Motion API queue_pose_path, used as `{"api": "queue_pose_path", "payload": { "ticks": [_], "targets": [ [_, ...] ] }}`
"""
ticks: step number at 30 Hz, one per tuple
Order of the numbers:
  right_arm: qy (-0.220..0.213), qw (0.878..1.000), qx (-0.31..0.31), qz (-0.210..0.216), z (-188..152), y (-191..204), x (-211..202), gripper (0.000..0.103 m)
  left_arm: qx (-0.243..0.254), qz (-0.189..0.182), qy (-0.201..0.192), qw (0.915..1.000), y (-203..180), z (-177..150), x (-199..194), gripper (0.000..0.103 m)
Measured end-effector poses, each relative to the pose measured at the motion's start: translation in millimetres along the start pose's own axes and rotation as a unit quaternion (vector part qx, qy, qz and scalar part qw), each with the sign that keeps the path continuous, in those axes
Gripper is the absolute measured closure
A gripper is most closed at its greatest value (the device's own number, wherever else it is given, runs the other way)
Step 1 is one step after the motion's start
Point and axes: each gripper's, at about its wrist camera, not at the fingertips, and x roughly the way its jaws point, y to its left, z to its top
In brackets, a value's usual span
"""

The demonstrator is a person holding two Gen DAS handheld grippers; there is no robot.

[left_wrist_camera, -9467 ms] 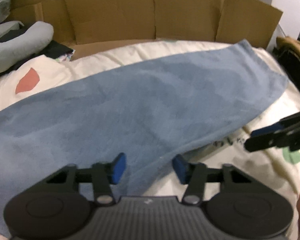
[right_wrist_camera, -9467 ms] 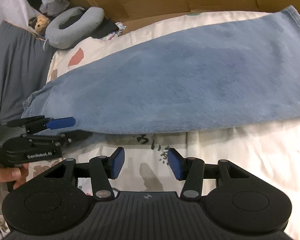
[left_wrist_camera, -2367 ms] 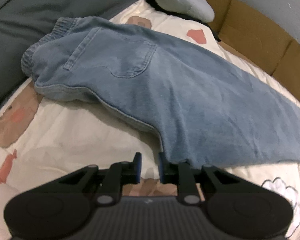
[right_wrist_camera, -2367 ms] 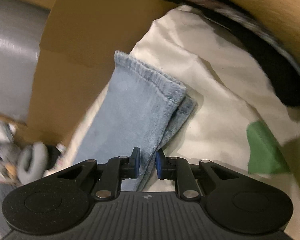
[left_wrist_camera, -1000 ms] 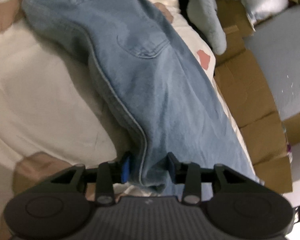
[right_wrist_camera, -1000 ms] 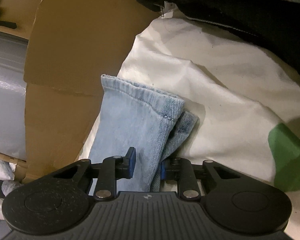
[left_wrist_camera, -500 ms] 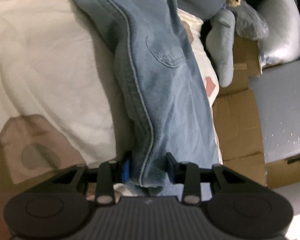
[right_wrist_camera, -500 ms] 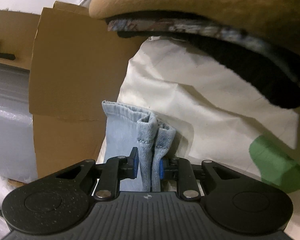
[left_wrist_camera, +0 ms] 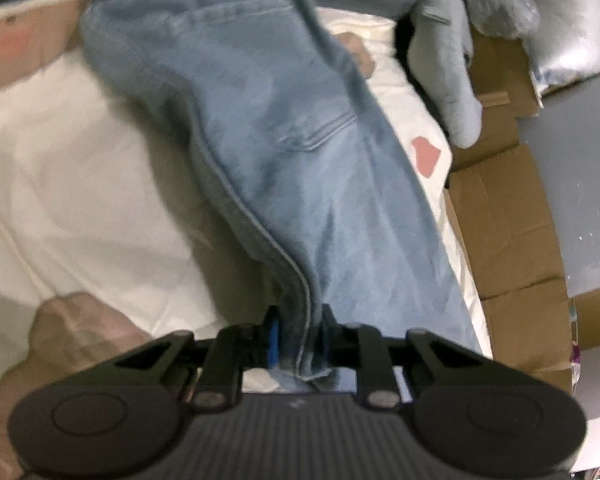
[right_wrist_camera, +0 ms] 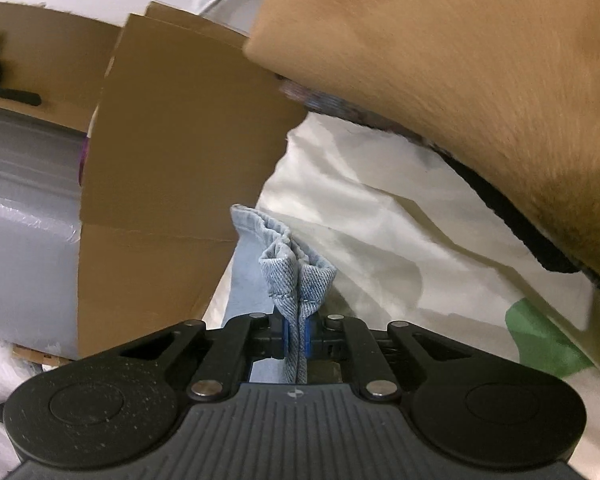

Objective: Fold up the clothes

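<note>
You are at the pick-up before the first fold. Your left gripper (left_wrist_camera: pixel 298 338) is closing on the jeans (left_wrist_camera: pixel 284 152) along their seamed edge, denim already bunched between its jaws. Your right gripper (right_wrist_camera: pixel 297 330) is clenched on the leg hems. The jeans run lengthwise away from your left gripper, waistband probably farthest, on the bedsheet (left_wrist_camera: pixel 80 184). Next, lift evenly and carry hems toward waistband.
</note>
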Motion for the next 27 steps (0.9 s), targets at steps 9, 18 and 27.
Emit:
{"api": "queue_pose_path", "payload": {
  "ticks": [9, 18, 27],
  "targets": [
    [0.023, 1.000, -0.013, -0.013, -2.6, 11.1, -50.1, 0.097, 0.048, 0.041, 0.031, 0.9975, -15.6, 11.1, -32.0, 0.084],
    [0.029, 0.998, -0.021, -0.050, -19.9, 3.1, -124.4, 0.097, 0.062, 0.059, 0.049, 0.9951, -23.5, 14.8, -44.2, 0.085],
    [0.030, 0.997, -0.002, -0.073, -28.9, -11.4, -184.3, 0.098, 0.071, 0.064, 0.077, 0.9924, -21.5, 5.7, -55.4, 0.085]
  ]
}}
